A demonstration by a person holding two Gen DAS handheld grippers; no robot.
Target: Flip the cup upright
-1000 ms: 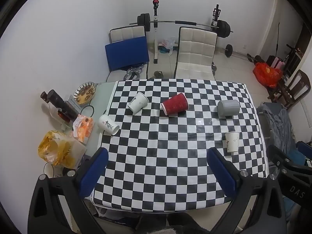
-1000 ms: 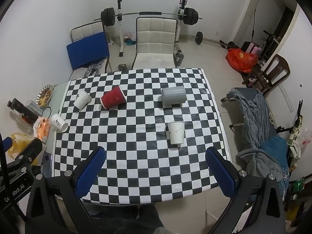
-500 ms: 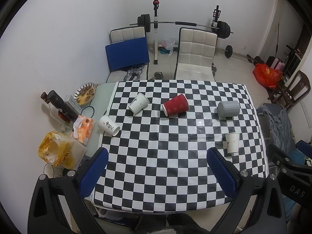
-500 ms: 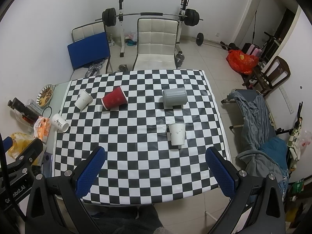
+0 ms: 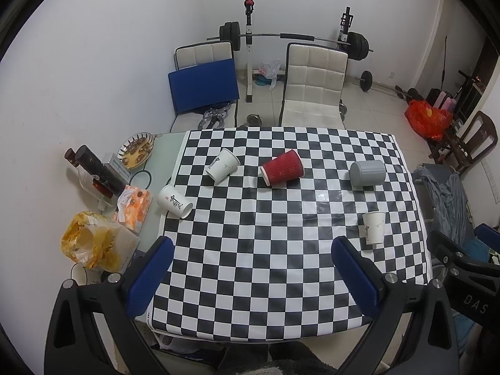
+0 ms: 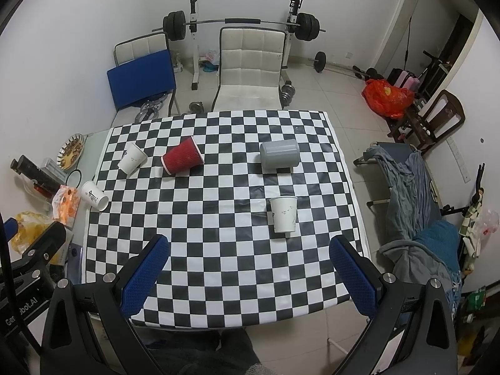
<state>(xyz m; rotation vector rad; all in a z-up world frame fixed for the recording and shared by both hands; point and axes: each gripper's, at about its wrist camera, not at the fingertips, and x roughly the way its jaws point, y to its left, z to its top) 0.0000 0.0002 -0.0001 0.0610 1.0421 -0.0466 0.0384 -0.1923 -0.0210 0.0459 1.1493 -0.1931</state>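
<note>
I hold both tongs, left tongs (image 5: 253, 268) and right tongs (image 6: 250, 268), spread and empty, short of the table (image 6: 218, 281); the next move is probably the right tongs reaching the white paper cup (image 6: 283, 214) near the grey cup (image 6: 279, 154).

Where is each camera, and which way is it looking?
Left wrist: sits on the left tool, high over the near edge of the checkered table, facing the far wall; its two blue fingers show.
Right wrist: sits on the right tool, further right, facing likewise; its blue fingers show.
Both share the red cup and grey cup.
</note>
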